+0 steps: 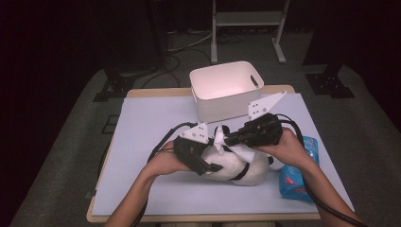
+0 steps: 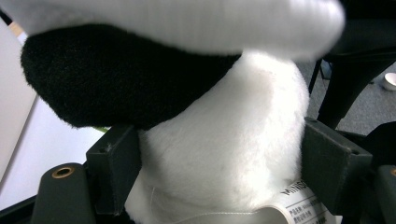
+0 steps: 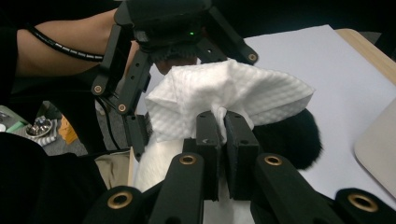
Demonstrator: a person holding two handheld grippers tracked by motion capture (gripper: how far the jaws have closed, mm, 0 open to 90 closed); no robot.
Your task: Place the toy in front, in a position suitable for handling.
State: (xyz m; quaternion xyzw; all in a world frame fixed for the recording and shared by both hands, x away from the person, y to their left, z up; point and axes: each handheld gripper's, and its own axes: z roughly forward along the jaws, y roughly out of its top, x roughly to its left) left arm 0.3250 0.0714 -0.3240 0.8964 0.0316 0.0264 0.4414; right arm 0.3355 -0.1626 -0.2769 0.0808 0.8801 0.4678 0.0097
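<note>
Right gripper (image 3: pixel 223 140) pinches a white wipe (image 3: pixel 229 95) over the plush panda (image 1: pixel 236 165).

High view overhead, gripper views close — shared plush toy (image 1: pixel 236 165)

dim dark surroundings, table lit from above (soft shadows), blurry close-ups

The right gripper (image 3: pixel 223 122) had its two black jaws pinched tight on a fold of the white wipe (image 3: pixel 224 93), which bunched up over a black-and-white plush (image 3: pixel 289 135). Beyond it, the left gripper (image 3: pixel 154 112) reached down onto the plush from a bare forearm (image 3: pixel 70 42) at upper left. A white mat (image 3: pixel 327 74) covered the table (image 3: pixel 369 51), and a pale bin (image 3: pixel 378 149) edged in at right.
</note>
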